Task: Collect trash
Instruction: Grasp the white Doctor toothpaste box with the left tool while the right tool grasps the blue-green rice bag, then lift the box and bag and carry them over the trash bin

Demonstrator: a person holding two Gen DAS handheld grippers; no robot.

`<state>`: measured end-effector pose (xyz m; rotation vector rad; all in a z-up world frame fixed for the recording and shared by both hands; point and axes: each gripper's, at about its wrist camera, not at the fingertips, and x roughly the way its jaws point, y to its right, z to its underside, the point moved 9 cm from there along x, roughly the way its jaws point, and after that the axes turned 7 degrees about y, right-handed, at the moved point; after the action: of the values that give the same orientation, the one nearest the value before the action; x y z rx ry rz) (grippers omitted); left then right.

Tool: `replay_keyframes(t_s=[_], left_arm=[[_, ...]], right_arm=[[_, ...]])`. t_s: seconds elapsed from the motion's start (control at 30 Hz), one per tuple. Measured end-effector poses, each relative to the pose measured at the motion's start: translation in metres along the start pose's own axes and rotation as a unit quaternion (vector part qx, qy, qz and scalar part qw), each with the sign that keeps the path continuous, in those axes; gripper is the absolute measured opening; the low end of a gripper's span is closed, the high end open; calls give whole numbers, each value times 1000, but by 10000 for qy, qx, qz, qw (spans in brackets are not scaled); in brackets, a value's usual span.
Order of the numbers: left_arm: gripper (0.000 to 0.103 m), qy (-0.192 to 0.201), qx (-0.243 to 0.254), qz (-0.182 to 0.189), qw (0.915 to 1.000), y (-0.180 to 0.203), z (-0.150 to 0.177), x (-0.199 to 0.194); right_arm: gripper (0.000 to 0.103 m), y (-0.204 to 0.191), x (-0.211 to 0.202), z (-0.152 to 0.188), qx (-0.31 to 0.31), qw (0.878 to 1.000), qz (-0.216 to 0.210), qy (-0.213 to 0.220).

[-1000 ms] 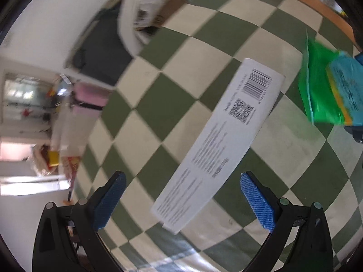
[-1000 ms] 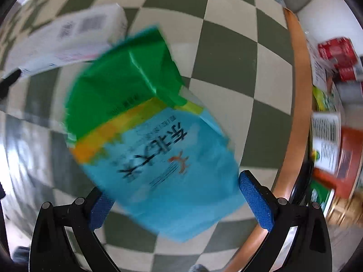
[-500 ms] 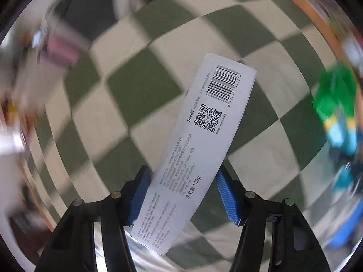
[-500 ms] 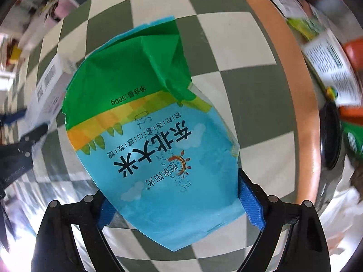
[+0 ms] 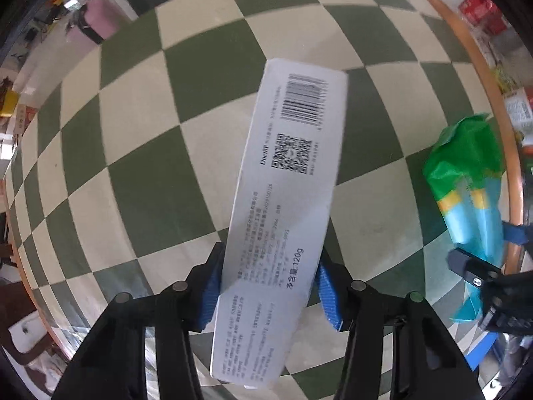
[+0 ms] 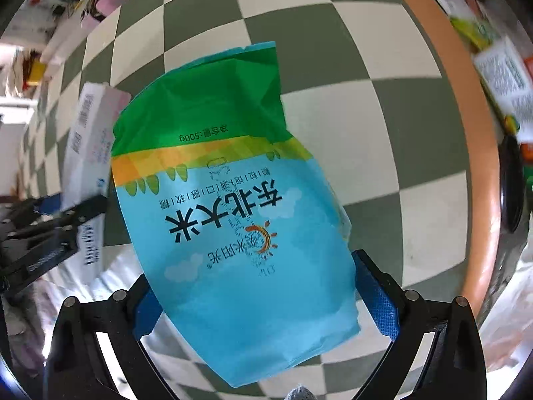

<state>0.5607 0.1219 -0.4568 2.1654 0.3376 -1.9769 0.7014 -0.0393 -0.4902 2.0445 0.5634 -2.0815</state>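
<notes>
My left gripper (image 5: 269, 295) is shut on a long white toothpaste box (image 5: 286, 200) with a barcode and QR code, held above the green-and-cream checkered tabletop (image 5: 140, 173). My right gripper (image 6: 260, 300) is shut on a blue, yellow and green rice bag (image 6: 230, 200), its blue pads pressing both sides. The bag also shows at the right of the left wrist view (image 5: 469, 183), and the white box at the left of the right wrist view (image 6: 90, 166). The two grippers are side by side.
The round table has an orange wooden rim (image 6: 466, 106). Beyond the rim are red, green and white packages (image 6: 503, 76). A pink object (image 5: 98, 20) and clutter lie past the far edge at the upper left.
My left gripper closed on the white box and lifted it. My right gripper closed on the rice bag. Both views have turned and the items now hang over the table.
</notes>
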Motion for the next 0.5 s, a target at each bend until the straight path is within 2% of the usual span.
replay_keyframes(t_s=[0.17, 0.2, 0.27, 0.43, 0.5], left_arm=[[46, 355, -298, -179, 9988, -1, 16, -27], [45, 432, -343, -229, 9982, -1, 20, -34], [45, 541, -457, -268, 9971, 0, 29, -44], [45, 801, -699, -255, 9940, 5, 60, -75], [45, 910, -728, -293, 9928, 0, 71, -87]], right_arm=[[93, 8, 6, 0, 333, 9991, -49, 262], [86, 9, 3, 1, 376, 9986, -41, 381], [81, 11, -4, 4, 482, 9973, -90, 553], [79, 7, -27, 36, 688, 9933, -252, 896], [79, 11, -35, 33, 738, 9918, -317, 993]])
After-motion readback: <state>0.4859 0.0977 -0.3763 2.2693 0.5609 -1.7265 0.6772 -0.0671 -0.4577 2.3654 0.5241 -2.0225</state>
